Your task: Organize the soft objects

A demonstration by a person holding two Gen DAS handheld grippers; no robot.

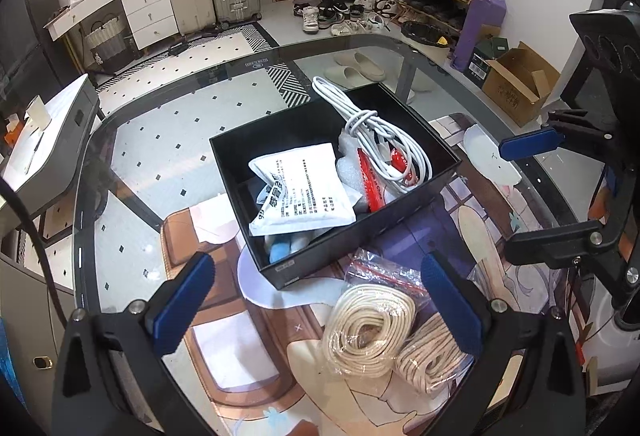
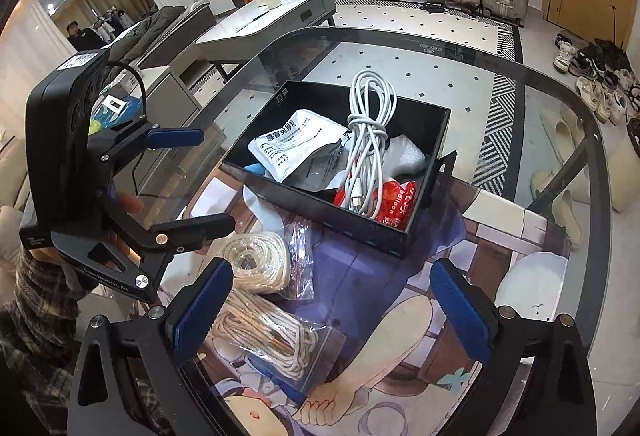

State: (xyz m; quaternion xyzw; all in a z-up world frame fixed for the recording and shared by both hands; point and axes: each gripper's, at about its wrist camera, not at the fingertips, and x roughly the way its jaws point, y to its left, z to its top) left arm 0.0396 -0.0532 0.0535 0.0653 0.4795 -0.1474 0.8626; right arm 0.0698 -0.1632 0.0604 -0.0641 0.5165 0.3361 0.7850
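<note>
A black open box (image 1: 392, 224) (image 2: 436, 132) stands on the glass table. It holds a white printed pouch (image 1: 304, 192) (image 2: 296, 146), a coiled white cable (image 1: 380, 140) (image 2: 368, 132), a red packet (image 1: 370, 180) (image 2: 396, 202) and white foam (image 2: 406, 154). Two bagged coils of cream rope (image 1: 368, 324) (image 1: 430, 354) (image 2: 256, 262) (image 2: 264, 336) lie on the mat in front of the box. My left gripper (image 1: 320, 312) is open and empty above the near rope coil; it also shows in the right wrist view (image 2: 204, 180). My right gripper (image 2: 332, 308) is open and empty; it shows in the left wrist view (image 1: 532, 192) at the right.
A printed mat (image 1: 460, 236) (image 2: 360, 276) covers the near part of the glass table (image 1: 160, 140) (image 2: 540, 116). A low grey-white table (image 1: 48, 148) (image 2: 280, 20) stands to the left. Suitcases, shoes, a cardboard box (image 1: 520, 84) and slippers lie on the floor beyond.
</note>
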